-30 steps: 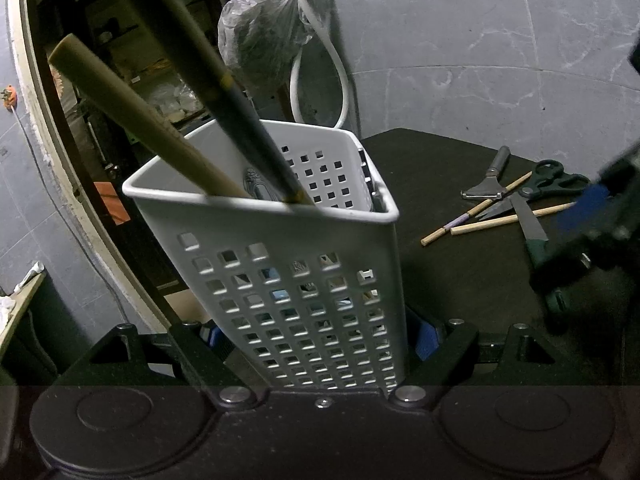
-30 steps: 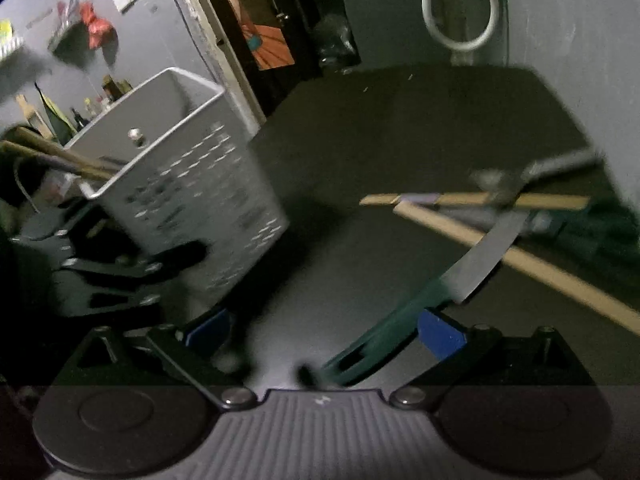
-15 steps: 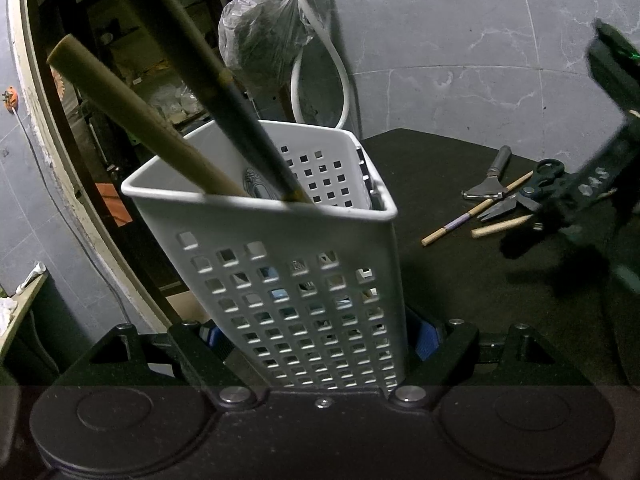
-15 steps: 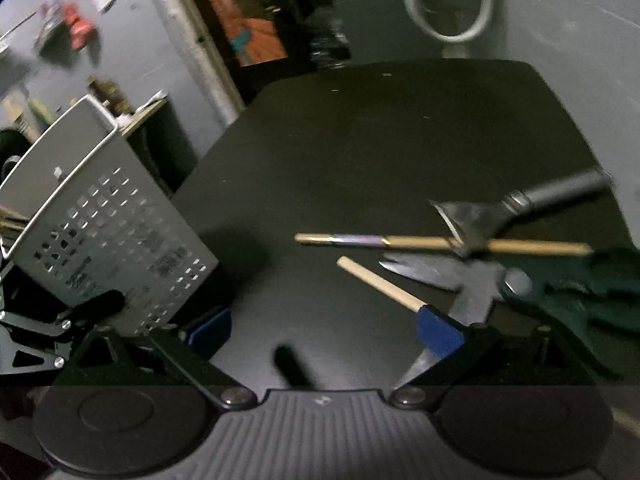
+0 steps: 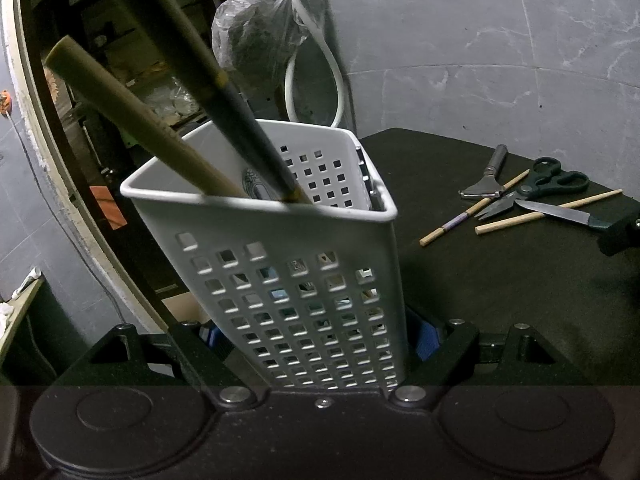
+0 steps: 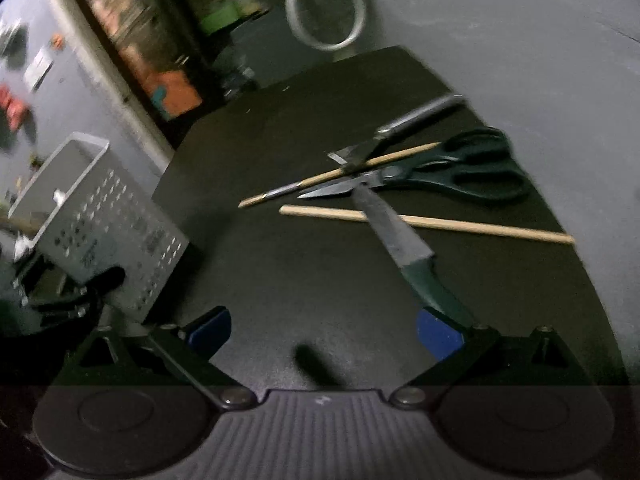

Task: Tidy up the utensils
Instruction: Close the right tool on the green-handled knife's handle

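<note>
Tongs: left tongs (image 5: 316, 344) clamped on white caddy (image 5: 304, 280), right tongs (image 6: 324, 328) spread wide, empty. Swung back over tabletop (image 6: 280, 264) since a second ago, now nearly at knife (image 6: 404, 248) beside scissors (image 6: 452, 168) and chopsticks (image 6: 432, 224). Probably next pickup.

A: How's the left gripper (image 5: 316, 336) set?
B: Clamped on the white caddy (image 5: 304, 264), angled downward.
A: The right gripper (image 6: 324, 328)?
B: Jaws spread, empty, right of the caddy.
</note>
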`<state>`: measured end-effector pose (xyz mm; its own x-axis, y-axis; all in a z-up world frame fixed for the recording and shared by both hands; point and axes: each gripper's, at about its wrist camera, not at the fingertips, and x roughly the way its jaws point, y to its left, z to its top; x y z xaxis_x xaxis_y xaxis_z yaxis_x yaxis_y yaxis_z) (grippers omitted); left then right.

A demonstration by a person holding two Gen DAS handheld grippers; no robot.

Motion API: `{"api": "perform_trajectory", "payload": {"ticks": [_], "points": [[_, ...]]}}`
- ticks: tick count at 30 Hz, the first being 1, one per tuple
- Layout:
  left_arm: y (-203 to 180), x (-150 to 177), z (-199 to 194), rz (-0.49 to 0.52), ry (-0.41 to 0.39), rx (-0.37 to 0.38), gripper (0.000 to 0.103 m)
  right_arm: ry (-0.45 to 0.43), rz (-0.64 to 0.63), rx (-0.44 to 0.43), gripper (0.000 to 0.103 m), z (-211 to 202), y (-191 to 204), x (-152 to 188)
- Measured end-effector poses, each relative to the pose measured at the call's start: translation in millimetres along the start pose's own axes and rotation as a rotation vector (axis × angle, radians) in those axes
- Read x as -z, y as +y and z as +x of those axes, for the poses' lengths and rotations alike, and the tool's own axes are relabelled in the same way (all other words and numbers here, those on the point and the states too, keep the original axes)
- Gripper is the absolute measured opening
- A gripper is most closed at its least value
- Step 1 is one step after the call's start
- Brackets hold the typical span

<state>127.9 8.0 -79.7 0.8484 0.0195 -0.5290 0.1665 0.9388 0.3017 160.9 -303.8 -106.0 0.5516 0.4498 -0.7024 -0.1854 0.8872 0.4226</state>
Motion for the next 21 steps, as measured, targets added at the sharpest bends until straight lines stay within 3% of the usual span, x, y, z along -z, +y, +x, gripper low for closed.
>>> {"api": "perform_trajectory", "payload": {"ticks": [3, 7, 12, 16, 19, 21], "points": [[0, 0, 1, 0.003, 0.001, 0.002, 0.085, -0.024, 0.071, 0.026, 0.101, 3, -10, -1], [1, -1, 1, 0.002, 0.001, 0.002, 0.085, -0.050, 0.068, 0.090, 0.100, 0, -12, -11], [-1, -1, 3, 0.006, 0.002, -0.001, 0.086, -0.148, 0.064, 0.152, 0.098, -1, -7, -21], [-1, -1, 3, 0.007, 0.002, 0.000, 0.086, -0.078, 0.042, 0.255, 0.096, 20, -9, -29], [-1, -1, 3, 0.006, 0.002, 0.000, 0.086, -0.039, 0.006, 0.249, 0.096, 23, -6, -24], [-1, -1, 3, 0.006, 0.002, 0.001, 0.086, -0.017, -0.029, 0.231, 0.089, 22, 1, -20]]}}
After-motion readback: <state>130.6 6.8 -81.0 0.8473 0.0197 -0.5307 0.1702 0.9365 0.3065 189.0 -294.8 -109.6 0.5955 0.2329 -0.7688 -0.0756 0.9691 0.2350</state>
